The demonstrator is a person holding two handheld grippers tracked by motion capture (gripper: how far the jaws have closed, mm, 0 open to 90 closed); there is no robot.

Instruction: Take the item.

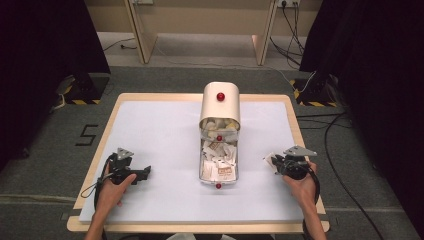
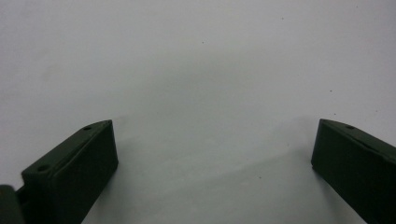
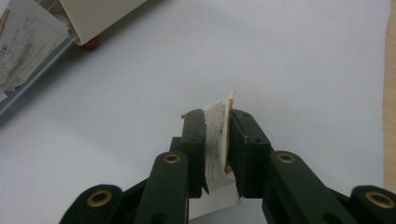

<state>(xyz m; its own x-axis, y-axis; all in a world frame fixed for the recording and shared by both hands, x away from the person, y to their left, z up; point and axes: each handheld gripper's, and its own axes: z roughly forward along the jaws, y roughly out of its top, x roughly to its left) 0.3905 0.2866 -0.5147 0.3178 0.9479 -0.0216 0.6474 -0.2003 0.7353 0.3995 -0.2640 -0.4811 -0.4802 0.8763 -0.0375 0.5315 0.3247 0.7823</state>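
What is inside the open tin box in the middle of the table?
The tin box holds a heap of white paper packets, some with brown print. Its raised lid hides the far end, and whatever lies under the top packets is covered.

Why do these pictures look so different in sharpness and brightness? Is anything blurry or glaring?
High view: soft overall, dark curtains swallow both sides, the white mat evenly lit. Left gripper view: the mat looks grey and featureless, darker toward the corners, faint shadows by the jaws of the left hand-held gripper. Right gripper view: the paper packet in the right hand-held gripper has blurred print; no harsh glare.
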